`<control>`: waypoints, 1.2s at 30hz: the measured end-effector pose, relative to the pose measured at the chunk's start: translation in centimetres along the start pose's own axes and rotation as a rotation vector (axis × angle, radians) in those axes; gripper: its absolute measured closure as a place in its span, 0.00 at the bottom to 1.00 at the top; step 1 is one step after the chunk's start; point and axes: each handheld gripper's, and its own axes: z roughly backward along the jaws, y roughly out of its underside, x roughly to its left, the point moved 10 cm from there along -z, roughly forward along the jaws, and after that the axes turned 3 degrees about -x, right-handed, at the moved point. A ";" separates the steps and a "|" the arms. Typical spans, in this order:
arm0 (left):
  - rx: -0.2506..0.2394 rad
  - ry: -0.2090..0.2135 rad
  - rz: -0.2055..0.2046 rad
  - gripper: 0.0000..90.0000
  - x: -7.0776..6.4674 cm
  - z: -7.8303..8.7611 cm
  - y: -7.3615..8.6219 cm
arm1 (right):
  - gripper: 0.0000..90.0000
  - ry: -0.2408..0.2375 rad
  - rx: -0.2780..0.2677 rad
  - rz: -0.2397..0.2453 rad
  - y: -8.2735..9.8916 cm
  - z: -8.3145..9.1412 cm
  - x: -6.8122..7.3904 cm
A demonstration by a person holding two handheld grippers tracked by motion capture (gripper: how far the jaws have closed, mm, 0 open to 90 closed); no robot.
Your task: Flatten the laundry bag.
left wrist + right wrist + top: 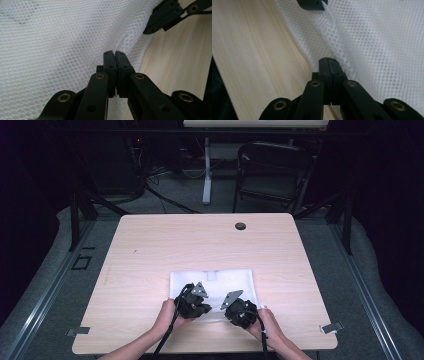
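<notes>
On the near half of the pale wooden counter lies a white, rectangular honeycomb-mesh cloth, spread flat with its near edge towards the person. Both tongs sit on that near edge, side by side and close together, each held in one of the person's hands.

Left tongs are closed tight on the mesh cloth: in the left gripper view the two black jaws meet with no gap, and a small pinch of the mesh rises in a ridge just at their tips. Bare wood of the counter shows to the right of the cloth's edge, and the other tongs' black jaws appear at the top right, at the same edge.

Right tongs are likewise fully closed. In the right gripper view the jaws press together over the border of the mesh cloth, where a fold of the fabric runs along the edge, and the netting appears caught between them. Pale counter wood lies to the left of that border.
</notes>
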 end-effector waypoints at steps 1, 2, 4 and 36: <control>0.001 -0.001 -0.002 0.98 0.0 0.0 0.0 | 1.00 -0.002 -0.010 -0.001 -0.2 -0.2 0.1; -0.004 0.000 0.003 0.98 0.0 0.1 0.0 | 1.00 -0.006 -0.013 0.003 -0.3 -0.4 0.1; -0.003 -0.002 -0.001 0.98 0.0 0.1 0.0 | 1.00 -0.014 0.002 0.010 -0.2 -0.9 0.2; -0.003 -0.040 0.005 0.99 0.7 1.3 -0.6 | 1.00 -0.043 0.036 0.023 0.3 -1.3 0.5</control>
